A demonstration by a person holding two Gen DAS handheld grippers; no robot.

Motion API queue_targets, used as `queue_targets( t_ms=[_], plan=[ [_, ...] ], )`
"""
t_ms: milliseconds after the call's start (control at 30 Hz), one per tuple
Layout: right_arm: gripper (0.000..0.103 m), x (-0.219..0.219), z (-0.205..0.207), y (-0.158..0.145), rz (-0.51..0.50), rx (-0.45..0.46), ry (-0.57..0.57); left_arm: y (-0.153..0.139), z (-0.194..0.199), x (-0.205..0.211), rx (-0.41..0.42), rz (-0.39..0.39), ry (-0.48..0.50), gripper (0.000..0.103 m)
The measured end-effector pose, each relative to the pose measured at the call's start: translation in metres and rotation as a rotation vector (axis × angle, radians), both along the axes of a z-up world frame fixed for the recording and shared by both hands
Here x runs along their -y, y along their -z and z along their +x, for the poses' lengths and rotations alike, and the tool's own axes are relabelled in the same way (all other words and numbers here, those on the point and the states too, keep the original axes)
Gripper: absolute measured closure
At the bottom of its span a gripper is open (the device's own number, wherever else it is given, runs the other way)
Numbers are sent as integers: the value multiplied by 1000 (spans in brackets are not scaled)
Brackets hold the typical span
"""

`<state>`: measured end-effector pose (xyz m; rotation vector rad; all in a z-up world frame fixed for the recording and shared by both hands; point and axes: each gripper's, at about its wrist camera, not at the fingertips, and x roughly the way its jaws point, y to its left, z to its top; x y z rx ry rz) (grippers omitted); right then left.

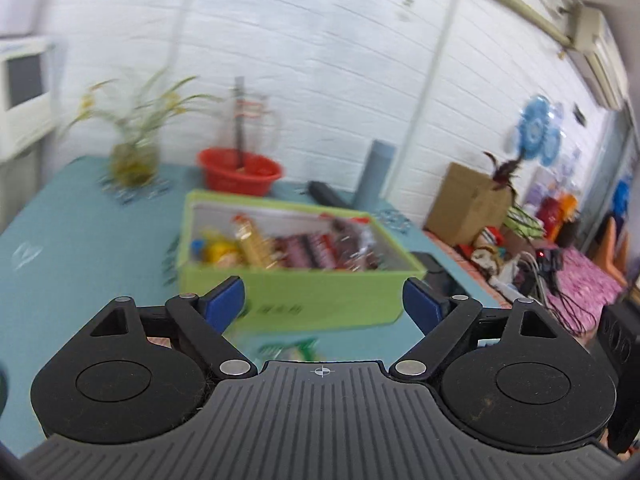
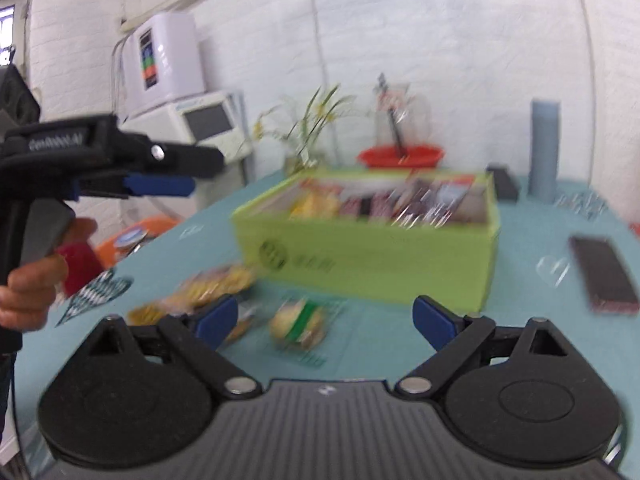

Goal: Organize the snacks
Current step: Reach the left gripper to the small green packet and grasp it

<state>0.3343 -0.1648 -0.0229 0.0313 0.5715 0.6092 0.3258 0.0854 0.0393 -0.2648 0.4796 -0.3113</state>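
A lime-green box (image 1: pixel 352 304) stands on the teal table, filled with snack packets (image 1: pixel 296 248): yellow ones at the left, dark red ones to the right. My left gripper (image 1: pixel 323 292) hangs open before its front wall with nothing between the fingers; a green-and-white packet (image 1: pixel 288 350) lies just beneath it. The right wrist view is blurred; there the box (image 2: pixel 372 256) sits ahead. In front of it lie a green-banded packet (image 2: pixel 300 322) and yellow packets (image 2: pixel 216 284). My right gripper (image 2: pixel 326 312) is open above them, empty. The left gripper (image 2: pixel 196 176) shows at the left, held by a hand (image 2: pixel 32 284).
A red basin (image 1: pixel 240 172) and a plant in a glass vase (image 1: pixel 132 156) stand behind the box, with a grey cylinder (image 2: pixel 544 152) near the wall. A dark phone (image 2: pixel 604 276) lies right of the box. A cardboard carton (image 1: pixel 468 208) and clutter sit beyond the table's right edge.
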Motion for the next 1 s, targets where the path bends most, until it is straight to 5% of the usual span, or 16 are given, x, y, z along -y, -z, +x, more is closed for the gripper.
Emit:
queue_targets(
  t_ms=[100, 233, 367, 500, 733, 900, 1000],
  plan=[
    [9, -35, -12, 19, 9, -54, -83, 25, -22, -32, -79, -59, -59, 29],
    [9, -88, -13, 28, -37, -33, -218, 69, -31, -63, -261, -175, -103, 46],
    [9, -129, -7, 35, -132, 12, -308, 96, -38, -73, -346, -237, -95, 62],
    [10, -147, -4, 48, -243, 3, -317, 106, -28, -66, -384, -233, -51, 69],
    [11, -138, -42, 46, -228, -9, -346, 112, -24, -43, -400, -254, 65, 97],
    [10, -121, -60, 46, -233, -13, -307, 108, -37, -18, -406, -214, 99, 98],
    [10, -101, -61, 40, -192, -33, -242, 93, -51, -20, -357, -177, 59, 89]
  ],
)
